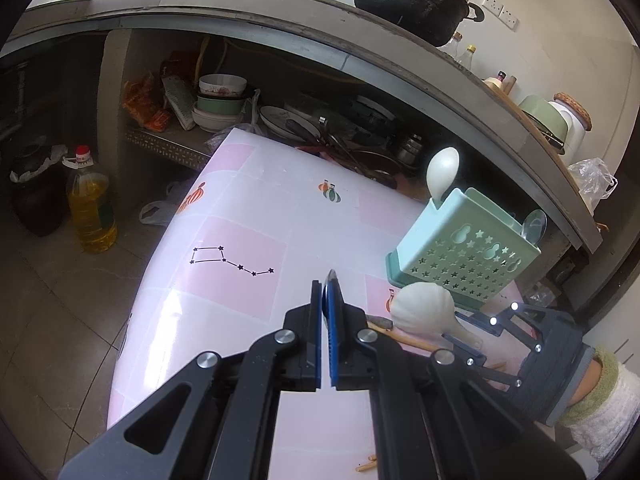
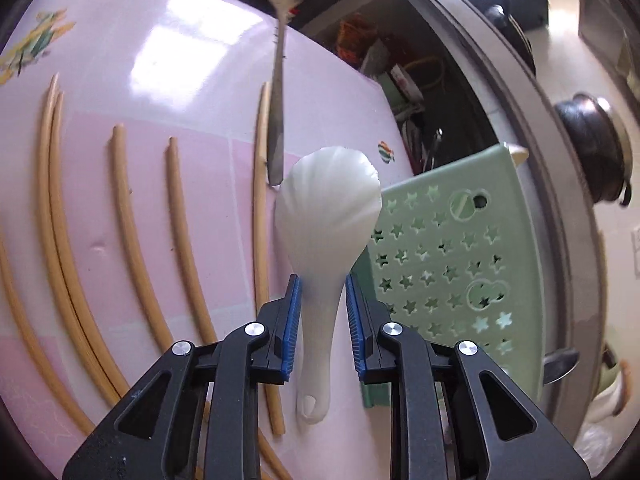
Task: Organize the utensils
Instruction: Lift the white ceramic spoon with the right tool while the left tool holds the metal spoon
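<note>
My right gripper (image 2: 323, 282) is shut on the handle of a white shell-shaped spoon (image 2: 328, 216), whose bowl points away just left of the green star-punched utensil caddy (image 2: 452, 264). Seen from the left wrist, the same spoon (image 1: 424, 308) sits in the right gripper (image 1: 466, 332) beside the caddy (image 1: 464, 256). The caddy holds a white spoon (image 1: 442, 172) and a metal spoon (image 1: 534, 224). Several wooden chopsticks (image 2: 124, 208) and a metal spoon (image 2: 280, 92) lie on the pink tablecloth. My left gripper (image 1: 325, 292) hovers shut over the table with nothing in it.
A concrete counter (image 1: 400, 52) arcs behind the table with a black pot (image 1: 412, 0) on top and bowls (image 1: 220, 100) and pans beneath. An oil bottle (image 1: 90, 204) stands on the floor to the left. A person's sleeve (image 1: 600, 412) is at the right.
</note>
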A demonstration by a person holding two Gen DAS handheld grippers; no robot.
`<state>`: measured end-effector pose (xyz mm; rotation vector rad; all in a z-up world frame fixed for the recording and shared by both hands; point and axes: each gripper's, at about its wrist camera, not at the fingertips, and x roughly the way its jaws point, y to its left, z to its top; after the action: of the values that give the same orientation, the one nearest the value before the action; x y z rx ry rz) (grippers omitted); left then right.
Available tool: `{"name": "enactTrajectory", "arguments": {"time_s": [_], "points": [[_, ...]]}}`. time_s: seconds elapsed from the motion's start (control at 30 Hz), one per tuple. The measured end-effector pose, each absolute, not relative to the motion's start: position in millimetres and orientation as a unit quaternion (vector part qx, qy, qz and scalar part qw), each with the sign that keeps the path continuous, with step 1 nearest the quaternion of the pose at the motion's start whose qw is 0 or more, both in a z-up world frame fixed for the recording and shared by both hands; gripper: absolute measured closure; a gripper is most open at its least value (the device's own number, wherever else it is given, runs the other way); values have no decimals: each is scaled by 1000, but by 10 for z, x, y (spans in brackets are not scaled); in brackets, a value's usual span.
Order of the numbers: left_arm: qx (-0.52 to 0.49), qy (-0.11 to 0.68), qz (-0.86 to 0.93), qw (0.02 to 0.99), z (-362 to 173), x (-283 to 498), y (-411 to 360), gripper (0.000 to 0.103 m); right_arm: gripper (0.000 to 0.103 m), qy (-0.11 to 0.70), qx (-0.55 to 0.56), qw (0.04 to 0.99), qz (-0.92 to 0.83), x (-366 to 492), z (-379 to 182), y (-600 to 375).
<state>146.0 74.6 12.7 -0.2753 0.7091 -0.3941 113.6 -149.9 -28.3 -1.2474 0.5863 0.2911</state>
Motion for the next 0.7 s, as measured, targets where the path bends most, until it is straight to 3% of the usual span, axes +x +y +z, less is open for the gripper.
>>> {"name": "enactTrajectory", "arguments": {"time_s": [0.2, 0.7], "points": [[-140, 343, -184, 911, 117, 1456, 829, 101, 84, 245, -614, 733, 158, 896, -318, -1578], [-148, 337, -179, 913, 143, 1448, 902, 101, 80, 309, -493, 786, 210, 1093, -159, -1321]]}}
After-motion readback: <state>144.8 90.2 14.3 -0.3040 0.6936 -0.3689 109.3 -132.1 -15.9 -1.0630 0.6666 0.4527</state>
